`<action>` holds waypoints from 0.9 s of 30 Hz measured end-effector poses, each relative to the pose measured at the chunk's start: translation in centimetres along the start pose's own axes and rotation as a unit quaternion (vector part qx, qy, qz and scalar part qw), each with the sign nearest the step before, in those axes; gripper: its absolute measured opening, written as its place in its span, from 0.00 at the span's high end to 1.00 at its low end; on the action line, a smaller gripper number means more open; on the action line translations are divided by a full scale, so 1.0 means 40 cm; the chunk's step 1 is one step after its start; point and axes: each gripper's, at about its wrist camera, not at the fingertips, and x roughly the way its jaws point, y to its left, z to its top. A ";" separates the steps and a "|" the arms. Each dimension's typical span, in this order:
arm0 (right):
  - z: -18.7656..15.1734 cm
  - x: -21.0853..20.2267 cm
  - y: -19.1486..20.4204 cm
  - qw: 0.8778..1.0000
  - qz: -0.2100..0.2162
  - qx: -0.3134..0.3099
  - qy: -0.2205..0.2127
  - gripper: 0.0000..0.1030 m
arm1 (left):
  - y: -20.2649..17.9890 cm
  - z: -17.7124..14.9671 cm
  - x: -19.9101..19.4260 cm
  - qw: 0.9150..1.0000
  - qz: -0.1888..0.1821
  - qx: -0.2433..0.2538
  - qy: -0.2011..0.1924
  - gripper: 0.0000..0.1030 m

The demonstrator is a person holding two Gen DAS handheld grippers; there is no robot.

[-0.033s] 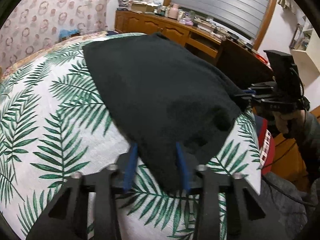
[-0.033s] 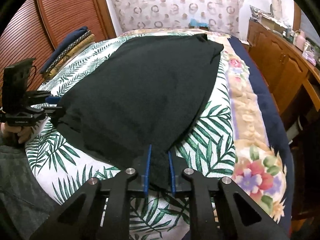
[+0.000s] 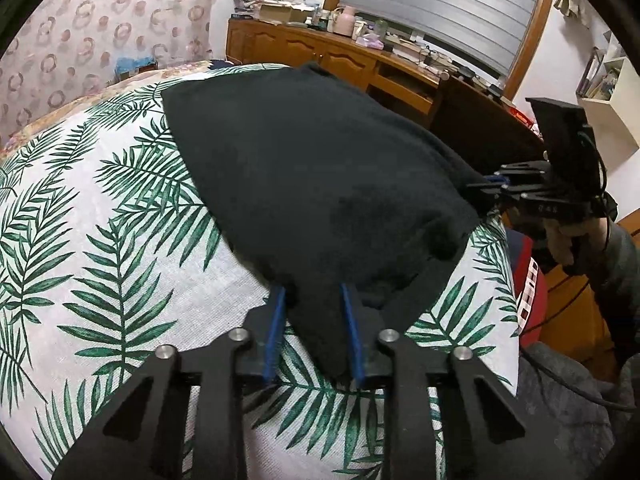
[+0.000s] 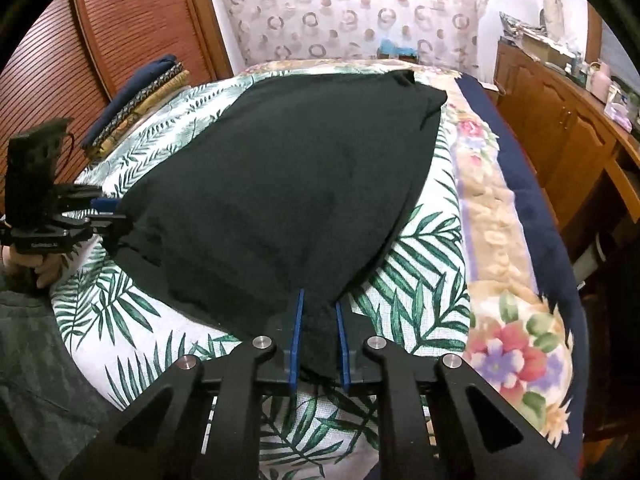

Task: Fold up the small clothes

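Observation:
A black garment (image 3: 320,168) lies spread on the palm-leaf bed cover (image 3: 100,240). My left gripper (image 3: 312,304) is shut on its near corner, cloth bunched between the blue pads. It also shows at the left in the right wrist view (image 4: 108,212). My right gripper (image 4: 319,312) is shut on the other near corner of the black garment (image 4: 288,184). It also shows at the right in the left wrist view (image 3: 492,188). Both hold the near edge just above the bed.
A wooden dresser (image 3: 340,56) with clutter runs along the far wall. Folded dark and patterned cloths (image 4: 140,96) are stacked by the louvred wardrobe doors (image 4: 132,20). A floral quilt (image 4: 500,240) lies beside the leaf cover.

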 end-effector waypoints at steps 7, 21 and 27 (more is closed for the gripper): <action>0.032 -0.068 0.007 0.998 0.012 0.008 -0.064 0.88 | 0.004 0.033 -0.038 1.000 -0.018 0.000 -0.021 0.94; 0.233 -0.034 -0.029 0.986 0.000 0.009 -0.164 0.88 | 0.140 0.314 -0.078 0.995 0.022 -0.011 -0.098 0.95; 0.305 0.070 -0.065 0.988 -0.019 0.017 -0.149 0.88 | 0.228 0.404 -0.003 0.995 0.041 -0.024 -0.090 0.95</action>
